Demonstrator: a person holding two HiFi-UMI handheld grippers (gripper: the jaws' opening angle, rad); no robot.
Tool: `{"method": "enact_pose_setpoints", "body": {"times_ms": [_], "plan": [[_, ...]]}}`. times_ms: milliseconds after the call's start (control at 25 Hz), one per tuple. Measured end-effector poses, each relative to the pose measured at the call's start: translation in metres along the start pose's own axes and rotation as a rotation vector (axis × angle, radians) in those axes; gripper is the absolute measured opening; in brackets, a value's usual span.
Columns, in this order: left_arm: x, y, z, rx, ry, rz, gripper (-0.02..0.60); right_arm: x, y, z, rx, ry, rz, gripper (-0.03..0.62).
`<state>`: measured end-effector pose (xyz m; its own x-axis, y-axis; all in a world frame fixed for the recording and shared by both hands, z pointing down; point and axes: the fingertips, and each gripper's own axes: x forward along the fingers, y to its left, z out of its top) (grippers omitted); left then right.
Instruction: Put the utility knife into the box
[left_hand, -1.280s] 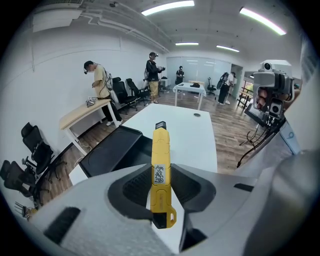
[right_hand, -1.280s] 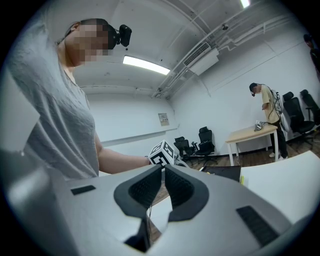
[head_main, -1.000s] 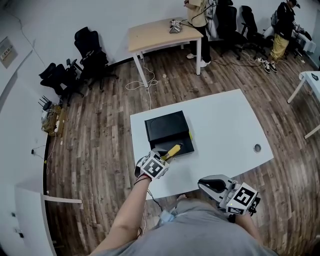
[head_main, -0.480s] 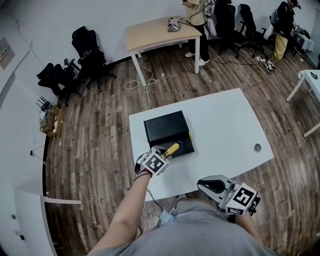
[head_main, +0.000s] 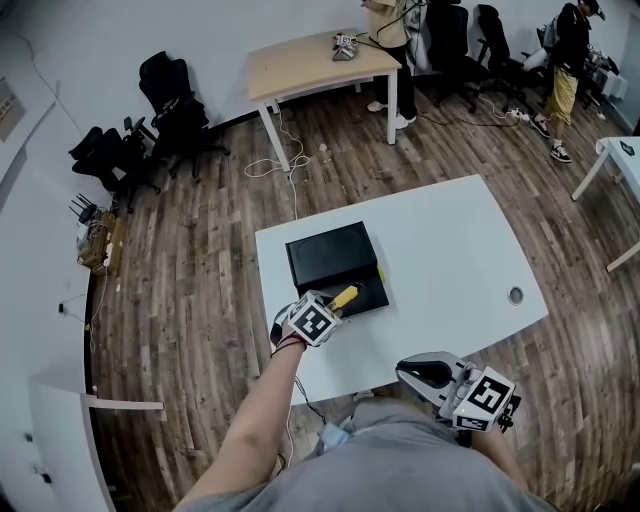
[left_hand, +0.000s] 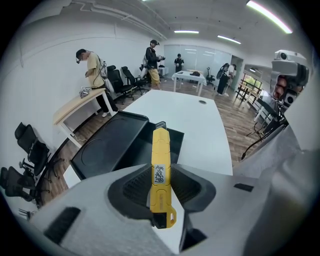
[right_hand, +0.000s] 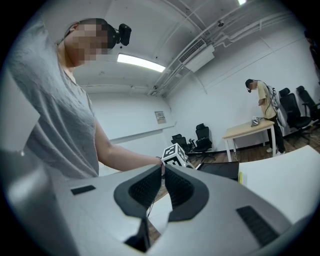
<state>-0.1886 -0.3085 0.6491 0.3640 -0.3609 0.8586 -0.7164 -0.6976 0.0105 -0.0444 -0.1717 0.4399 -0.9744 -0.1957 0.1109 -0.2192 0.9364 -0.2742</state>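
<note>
While left hand-held gripper (left_hand: 161, 172) clamps yellow, labelled utility knife (left_hand: 161, 147) over black box (left_hand: 115, 145), right hand-held gripper (right_hand: 163, 170) pinched empty.

The white table (head_main: 450, 250) stands on a brown wooden floor (head_main: 190, 270) and has a small round hole (head_main: 514, 295) near its right edge. Beyond the white table is a light wooden table (head_main: 300, 65), with a person (head_main: 398, 30) at its right end. Far to the left of the white table, black office chairs (head_main: 170, 100) stand by the wall. A white cable (head_main: 275, 165) lies on the floor between the two tables.
</note>
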Motion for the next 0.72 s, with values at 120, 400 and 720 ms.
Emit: {"method": "enact_pose_setpoints", "body": {"times_ms": [120,400,720], "plan": [[0.007,0.001,-0.001,-0.002,0.014,-0.006,0.126,-0.001,-0.003,0.0,0.004,0.0,0.004,0.034],[0.019,0.01,-0.006,0.002,0.035,-0.006,0.126,0.002,-0.007,-0.003,0.016,0.009,0.004,0.034],[0.033,0.016,-0.008,0.013,0.063,-0.016,0.126,0.004,-0.009,-0.004,0.031,0.02,-0.001,0.034]]}}
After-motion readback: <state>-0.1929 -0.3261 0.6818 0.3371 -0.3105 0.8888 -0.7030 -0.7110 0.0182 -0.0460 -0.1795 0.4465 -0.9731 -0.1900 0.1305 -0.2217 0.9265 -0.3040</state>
